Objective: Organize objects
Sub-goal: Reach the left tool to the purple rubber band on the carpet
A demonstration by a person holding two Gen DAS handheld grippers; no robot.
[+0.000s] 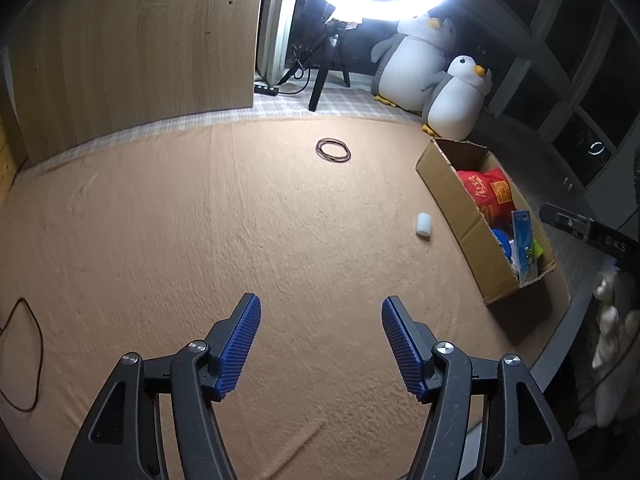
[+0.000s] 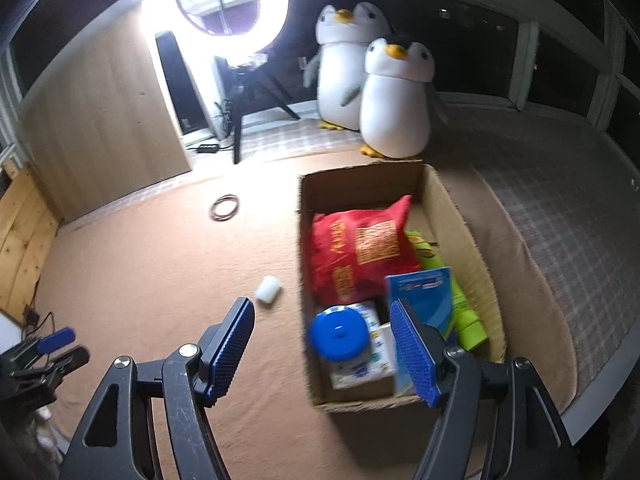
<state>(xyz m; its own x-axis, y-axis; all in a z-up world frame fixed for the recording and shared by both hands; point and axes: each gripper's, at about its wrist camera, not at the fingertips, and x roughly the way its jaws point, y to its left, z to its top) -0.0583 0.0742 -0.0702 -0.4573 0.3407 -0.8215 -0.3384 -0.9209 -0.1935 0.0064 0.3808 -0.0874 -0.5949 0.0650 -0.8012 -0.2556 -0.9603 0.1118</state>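
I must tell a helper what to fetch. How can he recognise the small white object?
Find the cardboard box on the orange blanket. Left of it lies a small white cylinder; unlike the dark rings farther back, it is solid and pale.

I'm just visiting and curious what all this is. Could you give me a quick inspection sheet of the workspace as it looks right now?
Surface: orange blanket, bare in most places.
Job's things: cardboard box holding a red bag, a blue disc, a blue card and green packaging; small white roll and dark rings lie loose on the blanket outside the box.
Clutter: nothing seen.
Grippers: left tool open, empty; right tool open, empty, above the box's near end.
Cables: dark cord on the blanket's left edge; power strip by the tripod.
Surroundings: ring light, two plush penguins, wooden panel.
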